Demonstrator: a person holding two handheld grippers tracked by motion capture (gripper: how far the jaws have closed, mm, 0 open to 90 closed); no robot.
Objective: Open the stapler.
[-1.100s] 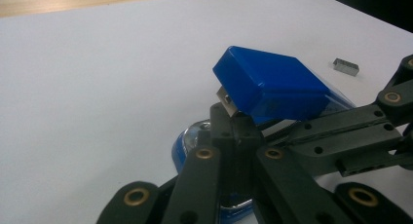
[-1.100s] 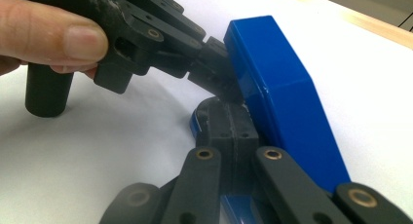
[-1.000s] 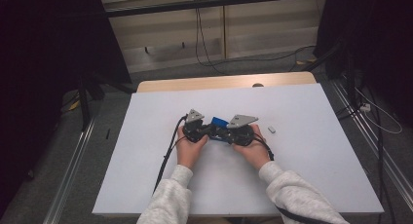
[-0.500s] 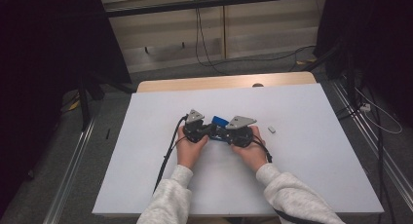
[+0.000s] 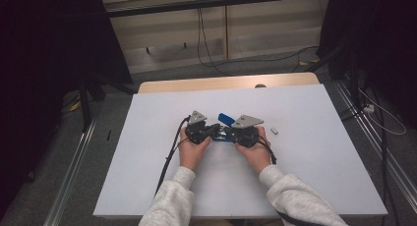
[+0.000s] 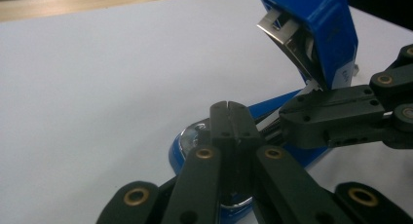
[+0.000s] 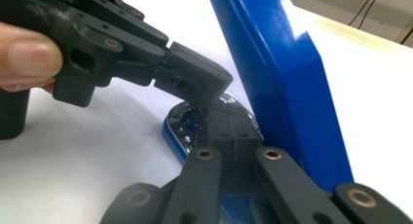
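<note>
1. While both grippers meet at mid-surface (image 5: 147, 137), one blue stapler (image 5: 225, 119) sits between them, and one small white piece (image 5: 274, 130) lies apart.
2. From above, hands hide the stapler's base; its top arm stands swung up.
3. Left gripper (image 6: 228, 107) fingers are clenched together over the base's metal plate; right gripper (image 7: 229, 112) fingers, likewise clenched, rest beside the raised arm.

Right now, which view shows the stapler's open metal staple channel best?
Left gripper view: the raised blue plastic stapler faces the camera, its metal channel mouth visible. Right gripper view shows its blue back. High view shows a small blue sliver between the hands.
</note>
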